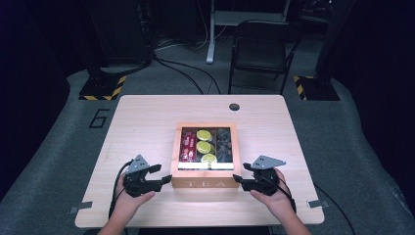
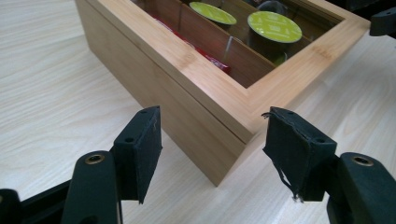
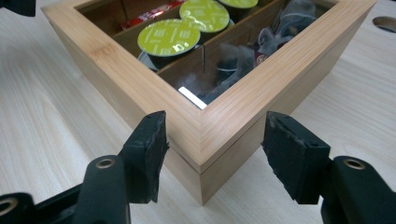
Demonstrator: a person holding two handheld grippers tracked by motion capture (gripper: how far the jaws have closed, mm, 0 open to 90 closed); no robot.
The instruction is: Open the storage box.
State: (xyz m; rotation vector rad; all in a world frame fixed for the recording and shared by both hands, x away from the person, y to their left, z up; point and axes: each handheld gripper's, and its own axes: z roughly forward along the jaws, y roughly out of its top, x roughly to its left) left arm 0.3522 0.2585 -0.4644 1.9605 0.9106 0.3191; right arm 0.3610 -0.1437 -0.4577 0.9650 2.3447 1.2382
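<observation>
In the high view a wooden tea box (image 1: 204,183) sits on the counter (image 1: 142,122), a little near of its middle, closed under a windowed lid, its lettered front toward the person; it looks almost square, perhaps a little longer from near to far, so its long axis is hard to call. The left gripper (image 1: 165,175) is at its near-left corner, the right gripper (image 1: 238,179) at its near-right corner, both spread. In the left gripper view the box's corner (image 2: 233,140) points between the spread jaws without either pad touching it; green capsules (image 2: 274,26) show under the glass. In the right gripper view the other corner (image 3: 201,156) lies between spread pads, the left pad close to the lid seam. To lift the lid well, I judge both grippers should catch the lid's edge above the seam, evenly, and rise together.
</observation>
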